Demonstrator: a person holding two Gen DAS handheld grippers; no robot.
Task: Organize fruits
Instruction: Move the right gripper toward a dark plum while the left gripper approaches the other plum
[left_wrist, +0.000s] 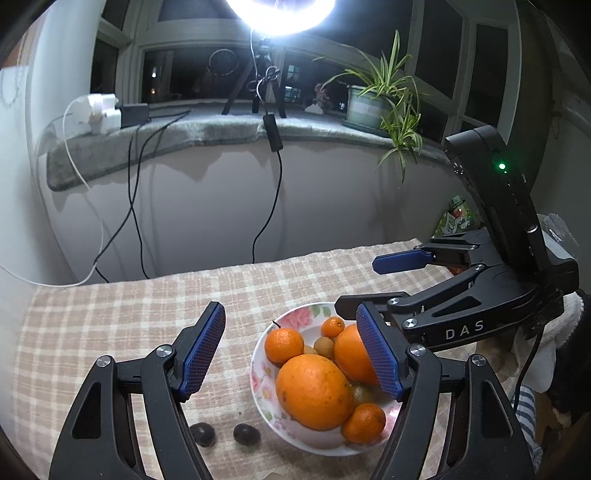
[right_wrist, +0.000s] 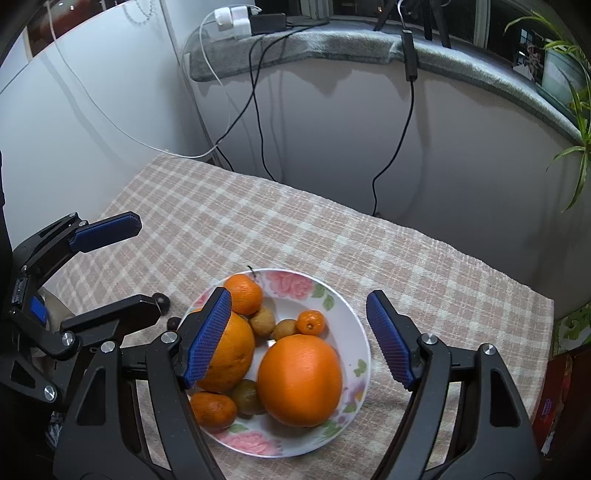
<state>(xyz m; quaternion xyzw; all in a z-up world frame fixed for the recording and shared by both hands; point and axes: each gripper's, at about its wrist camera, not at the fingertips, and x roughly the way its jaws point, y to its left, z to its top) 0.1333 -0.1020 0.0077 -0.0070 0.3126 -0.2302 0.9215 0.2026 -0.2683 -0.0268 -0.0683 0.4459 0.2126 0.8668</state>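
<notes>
Two dark round fruits (left_wrist: 225, 434) lie on the checked cloth (left_wrist: 129, 314) of the tabletop, close to me and just left of a flowered plate (right_wrist: 347, 317). They sit side by side, not touching the plate.

The plate is full of fruit. A big orange (right_wrist: 300, 380) sits at the front, and a second big orange (right_wrist: 231, 358) is right beside it. A small orange (right_wrist: 213, 410) rests by the near rim and another small orange (right_wrist: 243, 293) by the far rim. A tiny orange (right_wrist: 311, 322) sits toward the back. A few little brown fruits (right_wrist: 263, 320) are tucked in between them.

The left gripper (left_wrist: 291, 354) hangs over the left side of the plate. Its blue fingers (left_wrist: 203, 354) are spread wide and hold nothing.

The right gripper (right_wrist: 299, 336) hangs over the plate too. Its fingers (right_wrist: 389, 339) are also spread wide, with the big orange under the gap, and they hold nothing.

Farther back is a gray windowsill (left_wrist: 221, 129) with black cords (left_wrist: 273, 184) hanging down. A potted plant (left_wrist: 384, 99) stands there, and a bright lamp (left_wrist: 280, 14) shines above.
</notes>
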